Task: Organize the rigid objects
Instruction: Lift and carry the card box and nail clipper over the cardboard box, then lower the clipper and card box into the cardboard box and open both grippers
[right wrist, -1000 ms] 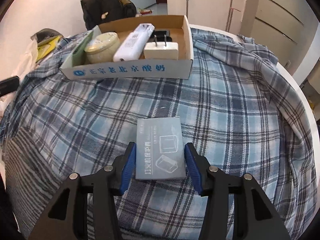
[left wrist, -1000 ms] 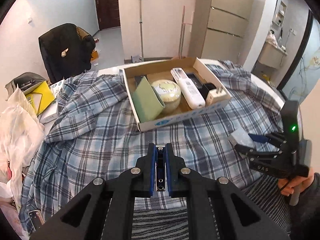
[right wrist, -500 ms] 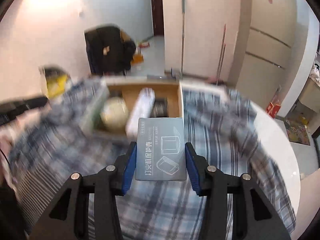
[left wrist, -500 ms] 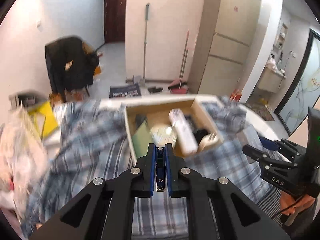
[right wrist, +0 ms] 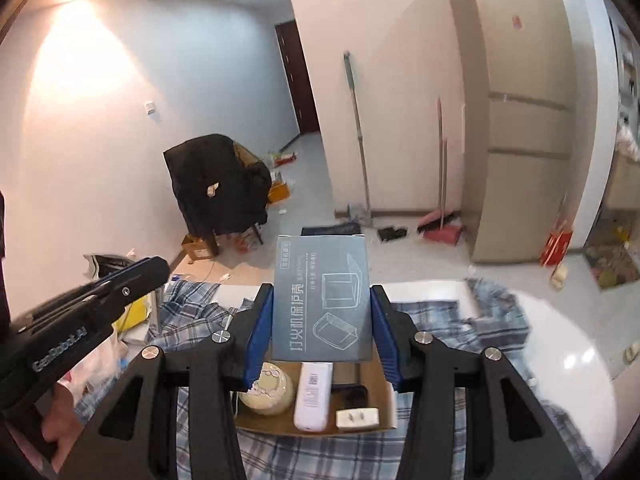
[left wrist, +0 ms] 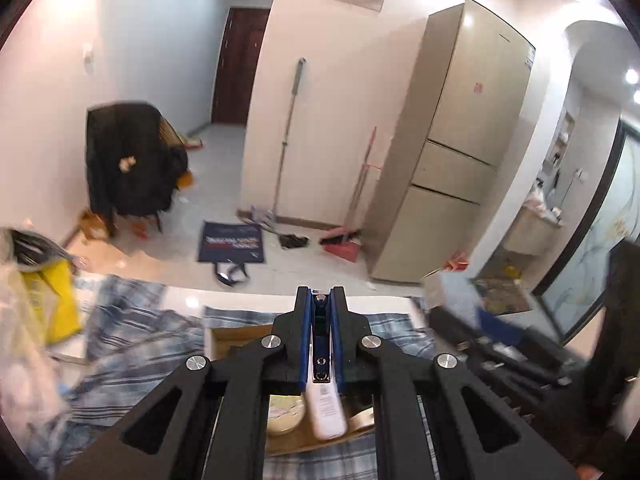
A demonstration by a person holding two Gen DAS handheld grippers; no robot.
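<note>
My right gripper [right wrist: 321, 294] is shut on a flat grey box with printed outlines [right wrist: 320, 304], held upright in the air above the open cardboard box [right wrist: 312, 429]. That box holds a round cream tin [right wrist: 268, 391], a white remote [right wrist: 314, 396], a white plug adapter [right wrist: 357, 417] and a dark item. My left gripper [left wrist: 320, 300] is shut, nothing held, and hovers over the same cardboard box [left wrist: 218, 340] with the remote [left wrist: 326, 408] under it. In the right wrist view the left gripper [right wrist: 154, 270] juts in from the left. The right gripper [left wrist: 472, 322] with its grey box [left wrist: 450, 294] is blurred at the right.
A blue plaid cloth [right wrist: 440, 320] covers the round white table [right wrist: 560, 340]. Plastic bags and a yellow item [left wrist: 52, 304] crowd its left side. Beyond stand a chair draped in a black coat [right wrist: 216, 192], a mop [right wrist: 358, 128], a broom and dustpan [right wrist: 440, 232] and a fridge [left wrist: 472, 140].
Both grippers rose and tilted up, so the room now fills the views. The right one lifted the grey box off the cloth and carried it towards the cardboard box.
</note>
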